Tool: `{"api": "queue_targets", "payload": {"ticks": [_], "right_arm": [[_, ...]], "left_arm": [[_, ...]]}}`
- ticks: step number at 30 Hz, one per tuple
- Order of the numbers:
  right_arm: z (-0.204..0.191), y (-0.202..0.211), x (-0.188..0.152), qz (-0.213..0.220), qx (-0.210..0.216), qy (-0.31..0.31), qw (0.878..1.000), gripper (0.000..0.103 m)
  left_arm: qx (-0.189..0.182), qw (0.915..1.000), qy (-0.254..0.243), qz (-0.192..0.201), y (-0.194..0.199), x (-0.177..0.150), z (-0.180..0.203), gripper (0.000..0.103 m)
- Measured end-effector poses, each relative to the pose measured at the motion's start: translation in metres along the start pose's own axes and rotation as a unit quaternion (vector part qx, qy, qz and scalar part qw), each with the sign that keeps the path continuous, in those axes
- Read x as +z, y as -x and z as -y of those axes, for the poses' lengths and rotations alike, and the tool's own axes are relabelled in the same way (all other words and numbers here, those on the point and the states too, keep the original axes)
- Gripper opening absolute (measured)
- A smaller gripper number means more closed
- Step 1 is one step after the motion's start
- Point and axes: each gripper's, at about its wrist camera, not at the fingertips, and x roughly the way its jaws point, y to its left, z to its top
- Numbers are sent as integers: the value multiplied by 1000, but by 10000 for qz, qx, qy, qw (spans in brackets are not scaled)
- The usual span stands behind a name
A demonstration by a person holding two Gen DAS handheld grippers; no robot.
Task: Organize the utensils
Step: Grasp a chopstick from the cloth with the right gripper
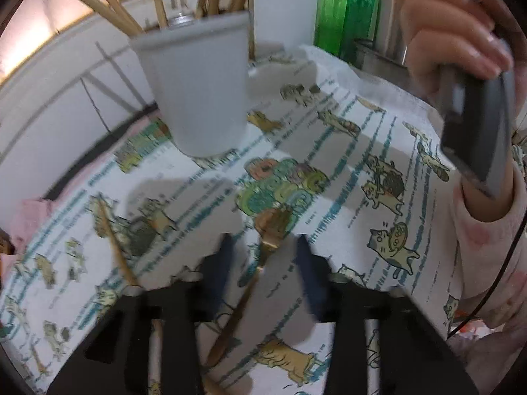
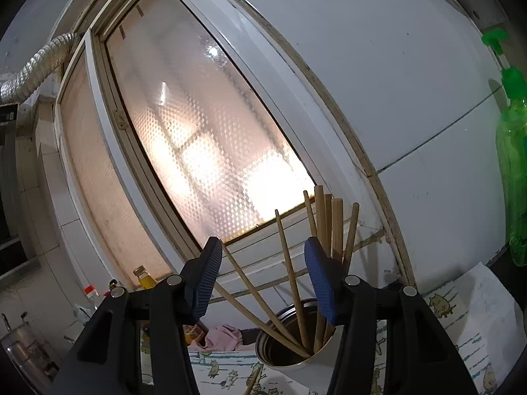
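In the left wrist view a gold fork (image 1: 263,250) lies on the cat-print tablecloth (image 1: 346,171), its head between my open left gripper's (image 1: 265,247) blue fingertips (image 1: 227,250), not gripped. A wooden chopstick (image 1: 115,247) lies to its left. A grey-white cup (image 1: 197,89) with several wooden chopsticks stands beyond. My right gripper (image 1: 474,125), in a hand, hovers at the upper right. In the right wrist view the right gripper (image 2: 260,250) is open and empty, above the cup (image 2: 290,352) of chopsticks (image 2: 332,227).
A green bottle (image 1: 346,16) stands at the back right, also in the right wrist view (image 2: 513,177). A frosted window (image 2: 204,138) and white wall lie behind the cup. A pink cloth (image 2: 224,337) and small bottles (image 2: 145,278) sit at the left.
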Motion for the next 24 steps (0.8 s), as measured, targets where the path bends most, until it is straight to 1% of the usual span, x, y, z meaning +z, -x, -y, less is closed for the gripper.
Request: {"api": "queue_targets", "payload": {"ticks": [2,4,5,6,8,12,13,15,18,21,22,24], "right_arm": [[2,1,0,22,-15,-28,10000,54],[3,3,-1,31,-46,-31,10000,54],[4,2,-1,20,-58,-36,10000,54],[4,1,-1,10,-75,-43,10000,54],[4,0,-2,-4,-113,-36,9999,54],[4,-2,-2,-10,-172,-1,9999,54],[4,-2,-2,17,-195,6,9998,54],[3,0,-2,89,-245,17,9997,54],[3,2,-2,177,-291,5,9994,54],[1,1,-4,181,-276,53,9994,54],[0,0,-5,164,-284,80,9994,55],[-5,-3,-9,94,-247,162,9995,55]], "left_arm": [[-30,9999,-52,82,-1,1,2,22],[-63,9998,-151,77,-3,2,5,21],[-98,9998,-156,68,-4,3,5,15],[-145,9998,-144,51,-4,3,5,12],[-198,9997,-102,82,-3,4,3,10],[-236,9978,165,591,25,12,-6,10],[-198,9969,219,732,35,14,-9,10],[40,9944,330,1005,55,19,-16,10],[312,9881,649,1356,81,26,-35,10],[389,9793,1054,1683,102,31,-62,10],[482,9762,1150,1776,104,34,-69,10],[799,9675,1334,1994,113,34,-86,10]]}}
